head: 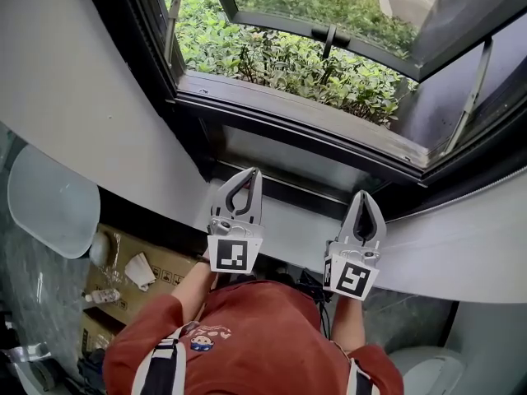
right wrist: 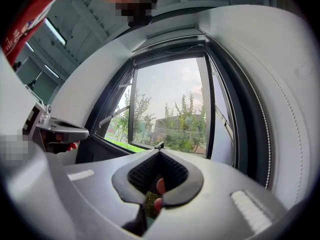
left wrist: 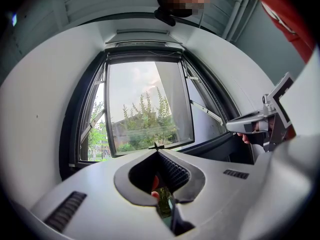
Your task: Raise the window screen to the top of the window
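The left gripper (head: 249, 174) and the right gripper (head: 363, 196) are side by side above the sill (head: 288, 220), each with jaws together and holding nothing. Beyond them, the window screen (left wrist: 144, 58) lies along the top edge of the window frame (head: 272, 99).

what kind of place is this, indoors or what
Indoors, likely a small room, perhaps a bathroom: an open dark-framed window looks out on shrubs, and a cardboard box and a rounded white fixture show lower down at the left.

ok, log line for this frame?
left hand-held gripper: shut, empty | right hand-held gripper: shut, empty | window sash: open outward | both short of window frame
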A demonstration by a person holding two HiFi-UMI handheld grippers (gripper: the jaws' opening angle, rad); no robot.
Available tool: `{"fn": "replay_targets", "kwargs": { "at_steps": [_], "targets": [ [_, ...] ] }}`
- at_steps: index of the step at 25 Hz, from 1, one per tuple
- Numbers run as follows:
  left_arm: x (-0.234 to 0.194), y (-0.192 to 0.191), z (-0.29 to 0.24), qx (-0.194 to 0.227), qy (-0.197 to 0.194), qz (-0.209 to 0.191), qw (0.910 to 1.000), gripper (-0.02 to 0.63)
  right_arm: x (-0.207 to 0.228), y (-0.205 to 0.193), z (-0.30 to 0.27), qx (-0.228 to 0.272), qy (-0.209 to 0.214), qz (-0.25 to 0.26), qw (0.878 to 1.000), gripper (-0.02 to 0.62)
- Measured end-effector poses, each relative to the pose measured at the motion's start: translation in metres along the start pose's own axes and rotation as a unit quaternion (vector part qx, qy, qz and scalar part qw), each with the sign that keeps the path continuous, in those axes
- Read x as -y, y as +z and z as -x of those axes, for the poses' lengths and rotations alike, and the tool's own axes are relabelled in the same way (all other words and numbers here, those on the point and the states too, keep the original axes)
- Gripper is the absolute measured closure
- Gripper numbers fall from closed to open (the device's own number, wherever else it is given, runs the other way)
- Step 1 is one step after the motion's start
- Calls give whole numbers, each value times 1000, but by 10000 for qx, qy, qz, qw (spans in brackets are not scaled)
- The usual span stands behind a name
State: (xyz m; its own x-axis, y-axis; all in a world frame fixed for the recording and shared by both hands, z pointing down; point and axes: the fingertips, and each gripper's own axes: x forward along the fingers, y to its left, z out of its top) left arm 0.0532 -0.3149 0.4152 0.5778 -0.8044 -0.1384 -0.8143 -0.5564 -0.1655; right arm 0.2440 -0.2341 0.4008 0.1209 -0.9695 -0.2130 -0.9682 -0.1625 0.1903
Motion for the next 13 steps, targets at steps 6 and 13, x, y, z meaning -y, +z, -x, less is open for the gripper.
{"fn": "replay_targets", "kwargs": {
  "at_steps": [6, 13],
  "targets": [
    [2, -2, -5, -8, -22, -2, 10000, 600, -1, -1, -1, 12, 30, -27, 10000, 586],
    [5, -1, -9, -27, -74, 37, 10000, 600, 0, -3, -5, -13, 9, 6, 10000, 586]
  ]
}}
